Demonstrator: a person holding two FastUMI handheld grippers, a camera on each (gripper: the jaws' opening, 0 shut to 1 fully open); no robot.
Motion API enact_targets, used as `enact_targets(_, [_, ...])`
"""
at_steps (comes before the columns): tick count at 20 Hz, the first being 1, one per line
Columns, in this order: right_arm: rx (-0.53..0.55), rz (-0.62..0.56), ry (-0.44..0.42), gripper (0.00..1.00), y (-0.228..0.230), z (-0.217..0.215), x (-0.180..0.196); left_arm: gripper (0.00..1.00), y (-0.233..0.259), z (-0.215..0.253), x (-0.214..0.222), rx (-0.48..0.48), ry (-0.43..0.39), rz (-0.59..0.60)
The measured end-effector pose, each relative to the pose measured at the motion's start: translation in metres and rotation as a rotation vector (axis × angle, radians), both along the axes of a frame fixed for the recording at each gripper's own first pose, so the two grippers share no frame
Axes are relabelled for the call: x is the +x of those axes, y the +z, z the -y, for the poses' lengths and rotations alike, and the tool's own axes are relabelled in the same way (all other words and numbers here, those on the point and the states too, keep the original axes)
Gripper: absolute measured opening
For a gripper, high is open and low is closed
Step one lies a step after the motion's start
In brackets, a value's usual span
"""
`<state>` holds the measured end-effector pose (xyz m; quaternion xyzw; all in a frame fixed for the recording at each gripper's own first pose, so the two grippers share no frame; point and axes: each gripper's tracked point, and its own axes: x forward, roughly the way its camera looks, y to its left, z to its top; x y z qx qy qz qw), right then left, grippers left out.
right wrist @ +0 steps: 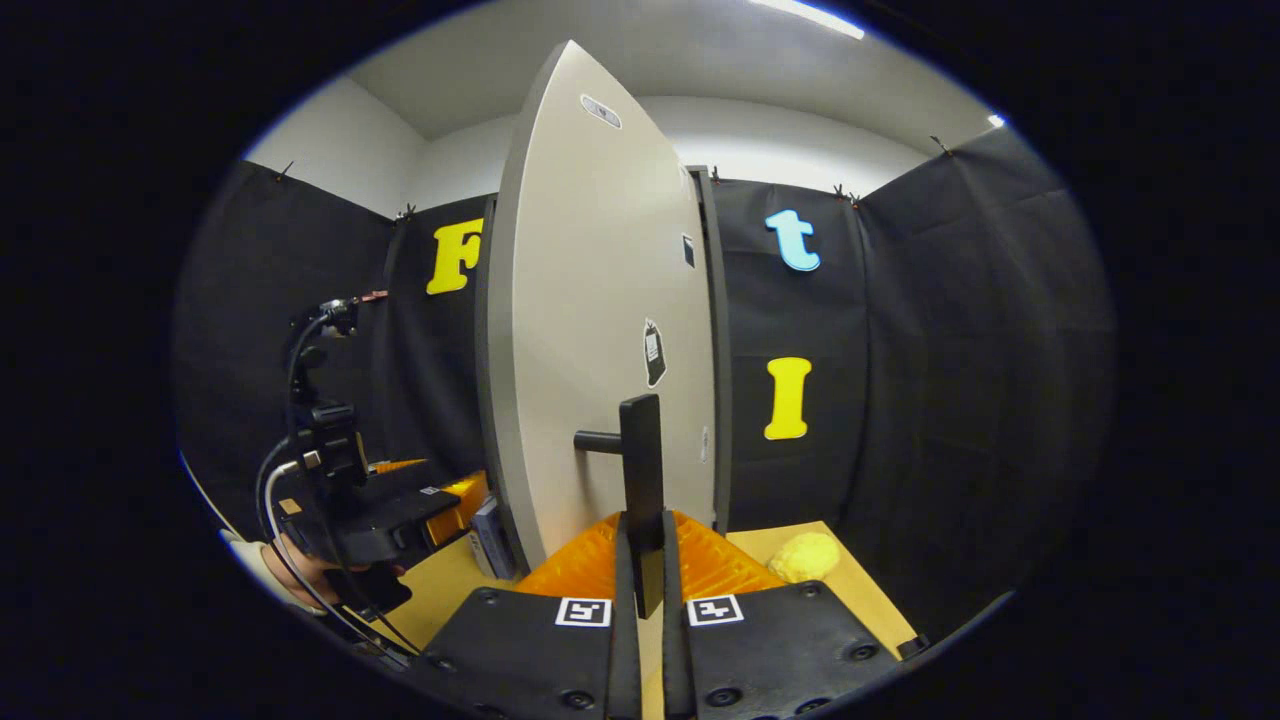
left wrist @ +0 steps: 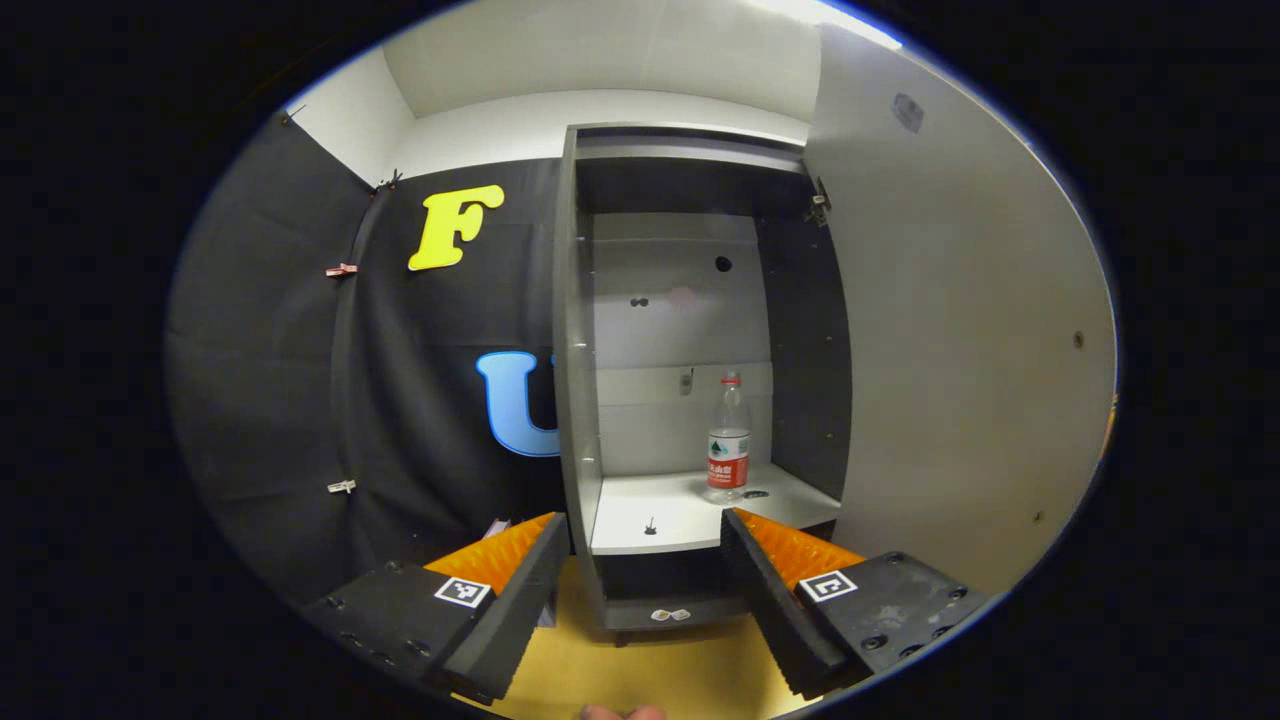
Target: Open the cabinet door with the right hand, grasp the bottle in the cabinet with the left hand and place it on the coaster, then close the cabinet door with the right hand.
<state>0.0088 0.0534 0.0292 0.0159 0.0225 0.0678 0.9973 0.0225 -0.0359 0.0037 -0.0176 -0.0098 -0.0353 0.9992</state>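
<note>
A clear plastic bottle (left wrist: pixel 729 440) with a red and white label stands upright on the white shelf (left wrist: pixel 690 510) inside the open grey cabinet (left wrist: pixel 575 350). My left gripper (left wrist: pixel 640 560) is open in front of the shelf, short of the bottle, nothing between its fingers. The cabinet door (right wrist: pixel 590 320) is swung open, seen nearly edge-on in the right gripper view. My right gripper (right wrist: pixel 643 560) is shut on the door's dark bar handle (right wrist: pixel 640 470). The left gripper (right wrist: pixel 400 510), held in a hand, appears at the left of the right gripper view.
The cabinet stands on a yellow-brown table (left wrist: pixel 660 670). The open door's inner face (left wrist: pixel 960 350) walls off the right of the left gripper view. A yellow sponge-like lump (right wrist: pixel 805 556) lies on the table right of the door. A small grey box (right wrist: pixel 487 535) stands by the cabinet's base.
</note>
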Motion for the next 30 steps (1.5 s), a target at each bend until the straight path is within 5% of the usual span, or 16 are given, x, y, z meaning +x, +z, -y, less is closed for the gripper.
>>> enact_targets(9, [-0.015, -0.008, -0.167, 0.11, 0.005, 0.073, -0.004, 0.96, 0.001, 0.043, 0.031, -0.012, -0.043, 0.019])
enact_targets(16, [0.062, -0.033, -0.162, 0.08, 0.006, 0.091, -0.016, 0.99, 0.002, 0.056, 0.075, 0.021, -0.025, 0.014])
enact_targets(21, [0.059, -0.037, -0.257, 0.08, 0.002, 0.147, -0.027, 0.99, 0.009, 0.073, 0.110, 0.042, -0.014, 0.027])
enact_targets(23, [0.042, -0.029, -0.327, 0.25, -0.002, 0.177, -0.023, 0.96, 0.010, 0.084, 0.121, 0.039, -0.021, 0.026])
enact_targets(24, [0.035, -0.022, -0.348, 0.19, -0.002, 0.183, -0.020, 0.96, 0.009, 0.091, 0.126, 0.037, -0.025, 0.025])
enact_targets(25, [0.029, -0.019, -0.360, 0.29, -0.003, 0.188, -0.017, 0.96, 0.008, 0.097, 0.131, 0.037, -0.029, 0.022])
enact_targets(29, [0.005, 0.010, -0.381, 0.99, -0.001, 0.204, -0.004, 0.99, -0.002, 0.117, 0.157, 0.034, -0.038, -0.003])
enact_targets(30, [0.005, 0.010, -0.380, 0.99, -0.002, 0.205, -0.001, 0.96, -0.007, 0.117, 0.163, 0.033, -0.026, -0.016])
